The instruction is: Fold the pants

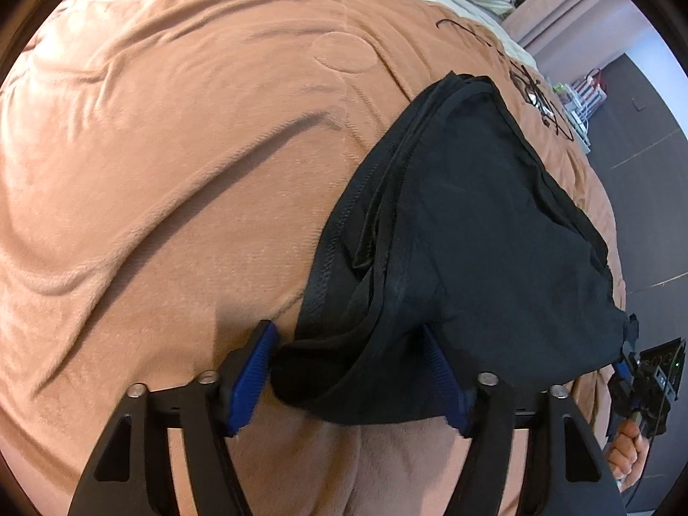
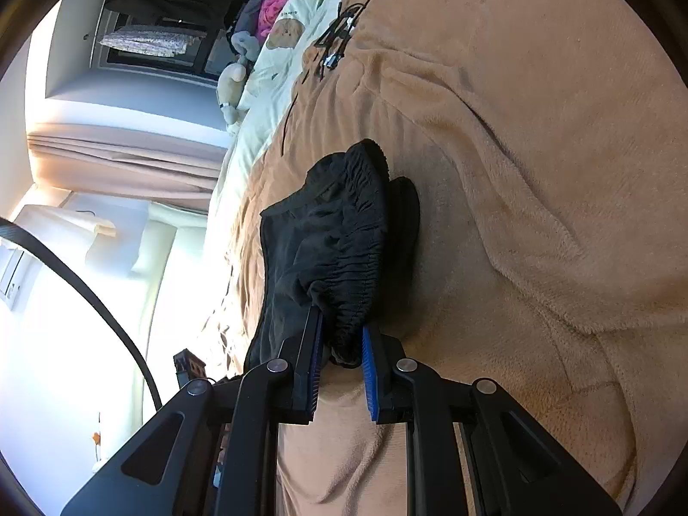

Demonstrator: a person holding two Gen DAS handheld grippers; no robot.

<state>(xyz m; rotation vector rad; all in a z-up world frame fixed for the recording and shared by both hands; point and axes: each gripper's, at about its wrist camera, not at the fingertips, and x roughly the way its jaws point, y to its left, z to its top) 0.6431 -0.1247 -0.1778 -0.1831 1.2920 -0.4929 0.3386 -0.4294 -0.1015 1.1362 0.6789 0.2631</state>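
Note:
Black pants (image 1: pixel 481 232) lie bunched on a tan fleece blanket (image 1: pixel 172 150). In the left wrist view my left gripper (image 1: pixel 348 335) has its jaws spread wide, with the near edge of the pants lying between the blue pads (image 1: pixel 251 380). My right gripper (image 1: pixel 623 365) shows at the far right, holding the other corner of the pants. In the right wrist view my right gripper (image 2: pixel 342 331) is shut on the elastic waistband of the pants (image 2: pixel 344 232), which hang bunched from it over the blanket (image 2: pixel 537 172).
A cream sheet with bear prints (image 2: pixel 284 43) and soft toys (image 2: pixel 234 86) lie at the bed's far end. Black cables (image 2: pixel 339 38) rest on the blanket. A dark floor (image 1: pixel 645 150) and a curtain (image 2: pixel 120 159) lie beyond the bed.

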